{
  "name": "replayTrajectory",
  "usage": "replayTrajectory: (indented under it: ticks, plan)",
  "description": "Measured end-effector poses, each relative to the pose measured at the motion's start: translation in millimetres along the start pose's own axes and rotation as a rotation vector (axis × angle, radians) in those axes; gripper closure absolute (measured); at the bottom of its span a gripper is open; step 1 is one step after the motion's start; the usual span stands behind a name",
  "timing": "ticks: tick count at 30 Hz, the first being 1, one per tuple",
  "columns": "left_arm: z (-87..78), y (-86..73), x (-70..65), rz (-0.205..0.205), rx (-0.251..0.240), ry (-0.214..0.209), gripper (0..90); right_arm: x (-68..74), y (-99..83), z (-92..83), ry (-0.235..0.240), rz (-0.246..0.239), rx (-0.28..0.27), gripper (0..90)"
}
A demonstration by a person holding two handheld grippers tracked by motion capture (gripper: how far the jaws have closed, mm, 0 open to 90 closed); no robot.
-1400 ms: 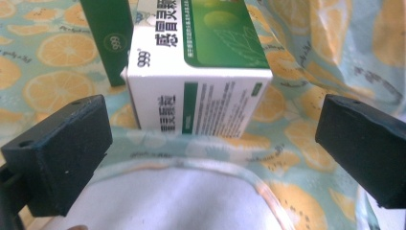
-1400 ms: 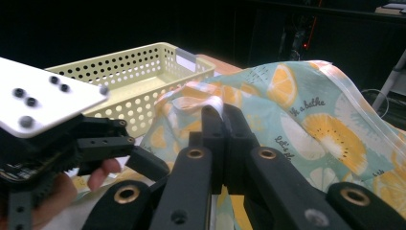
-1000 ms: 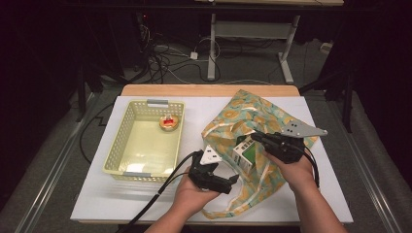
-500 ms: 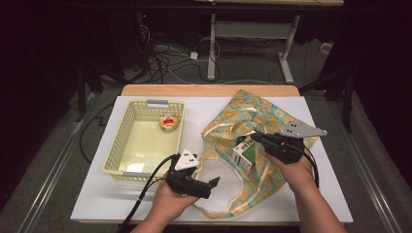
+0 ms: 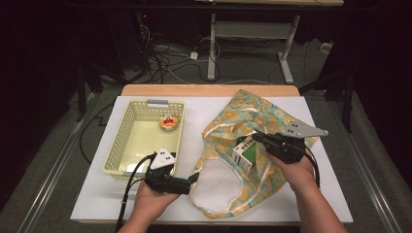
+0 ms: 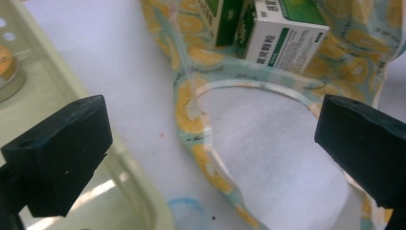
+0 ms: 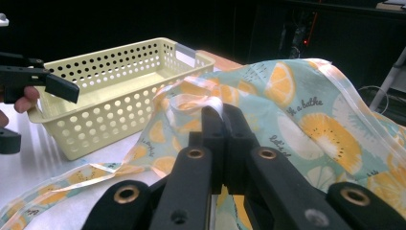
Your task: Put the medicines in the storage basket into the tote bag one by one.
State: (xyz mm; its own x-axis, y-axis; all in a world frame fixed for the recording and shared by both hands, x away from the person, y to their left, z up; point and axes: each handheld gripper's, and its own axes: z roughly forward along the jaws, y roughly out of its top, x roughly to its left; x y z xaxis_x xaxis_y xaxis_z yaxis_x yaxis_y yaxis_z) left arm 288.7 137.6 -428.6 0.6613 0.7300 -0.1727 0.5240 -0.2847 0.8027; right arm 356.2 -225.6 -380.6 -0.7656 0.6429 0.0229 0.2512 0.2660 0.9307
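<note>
two right fingers (image 7: 222, 120) pinch the bag's rim (image 7: 191, 103), lifting it.

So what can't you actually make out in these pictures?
- Box print: blurred, cut by the top edge, left gripper view.
- Small item in the basket: too small, high view.
- Bag contents: hidden by fabric, right gripper view.
- Bag rim pinched in the right gripper: hidden between its shut jaws.

Dark room, grey floor (image 5: 58, 160), tangled cables (image 5: 165, 53) upper centre, white desk frame (image 5: 252, 36) at top, wooden table edge (image 5: 209, 90) mid-frame.
</note>
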Motion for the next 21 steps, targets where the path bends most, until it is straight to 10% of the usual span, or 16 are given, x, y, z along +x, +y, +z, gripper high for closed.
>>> replayTrajectory:
  ticks: [21]
  plan:
    - [-38.7, -12.6, 57.2, -0.116, -0.029, 0.164, 0.0, -3.0, -0.7, -2.8, -0.007, 0.007, -0.003, 90.0]
